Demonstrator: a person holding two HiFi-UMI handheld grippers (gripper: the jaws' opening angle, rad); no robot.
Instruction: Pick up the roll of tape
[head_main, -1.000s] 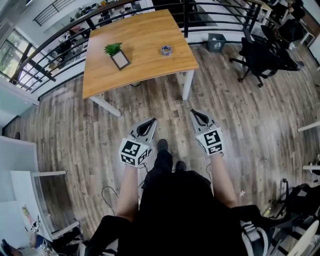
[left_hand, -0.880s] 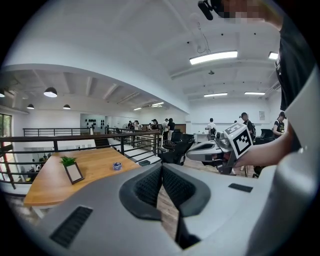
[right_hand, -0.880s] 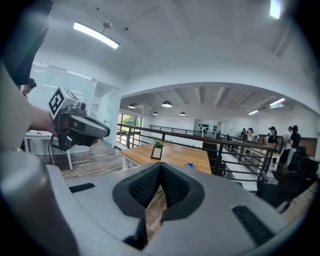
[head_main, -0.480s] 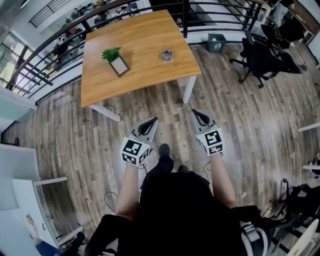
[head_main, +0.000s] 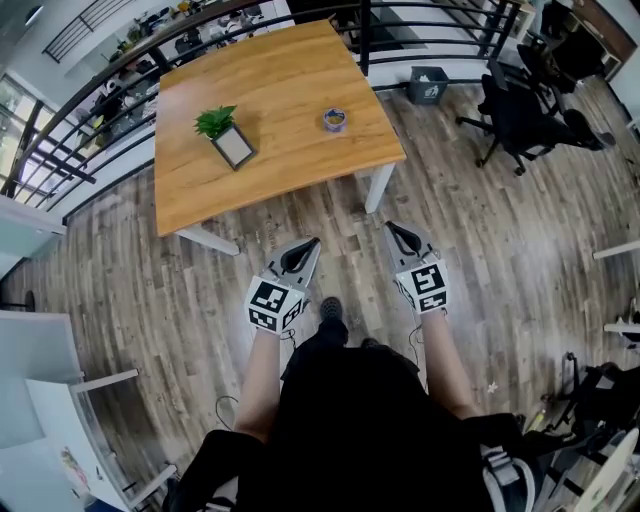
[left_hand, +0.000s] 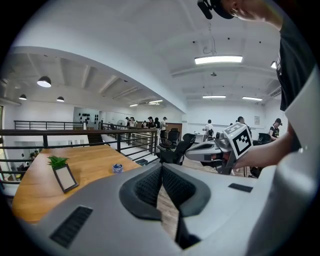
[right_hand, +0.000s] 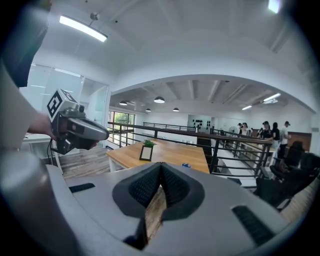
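Observation:
The roll of tape (head_main: 334, 120) is small and bluish and lies near the right side of a wooden table (head_main: 280, 90). The left gripper view shows the tape (left_hand: 117, 168) far ahead, and in the right gripper view the tape (right_hand: 186, 165) sits on the table's near part. My left gripper (head_main: 310, 243) and right gripper (head_main: 392, 228) are held side by side over the floor, short of the table's front edge. Both point towards the table. Each has its jaws shut with nothing between them, as my left gripper (left_hand: 161, 167) and right gripper (right_hand: 161, 166) show up close.
A small potted plant with a picture frame (head_main: 228, 137) stands on the table's left part. A black railing (head_main: 420, 20) runs behind the table. An office chair (head_main: 520, 110) and a bin (head_main: 430, 85) stand to the right. White table legs (head_main: 378, 185) are ahead.
Both grippers and the person have moved forward over the floor towards the table, which now lies nearer. The jaws have stayed shut.

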